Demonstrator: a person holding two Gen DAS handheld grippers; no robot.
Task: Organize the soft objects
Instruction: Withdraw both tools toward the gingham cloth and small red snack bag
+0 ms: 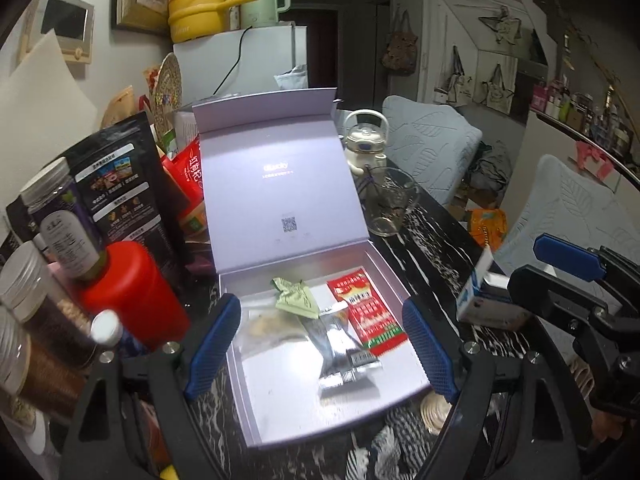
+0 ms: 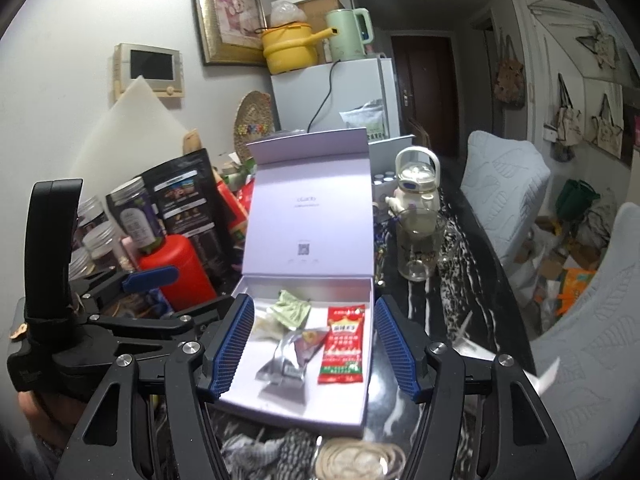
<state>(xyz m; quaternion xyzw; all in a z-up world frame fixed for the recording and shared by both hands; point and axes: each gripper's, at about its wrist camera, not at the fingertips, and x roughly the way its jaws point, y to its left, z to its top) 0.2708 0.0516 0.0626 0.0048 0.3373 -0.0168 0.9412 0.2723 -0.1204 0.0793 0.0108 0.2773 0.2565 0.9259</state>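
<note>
Currently hovering both over the open box [image 1: 394, 280] on the counter [image 1: 432, 240]: left hand-held gripper [image 1: 320, 344] spread wide, pinching nothing; right hand-held gripper [image 2: 314, 346] likewise spread and empty. Sitting inside the box: silver foil packet [image 2: 286, 362], red sachet [image 2: 342, 346], green sachet [image 2: 290, 310], clear pouch [image 1: 272, 330]. Judging all as light, limp, crinkly, probably slick. Suggesting pinching flat sealed ends, gently, not the middles. Lying near the front edge: knitted fabric [image 2: 294, 456].

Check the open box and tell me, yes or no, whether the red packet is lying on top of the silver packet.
No: the red packet lies flat on the box floor beside the silver packet, to its right.
</note>
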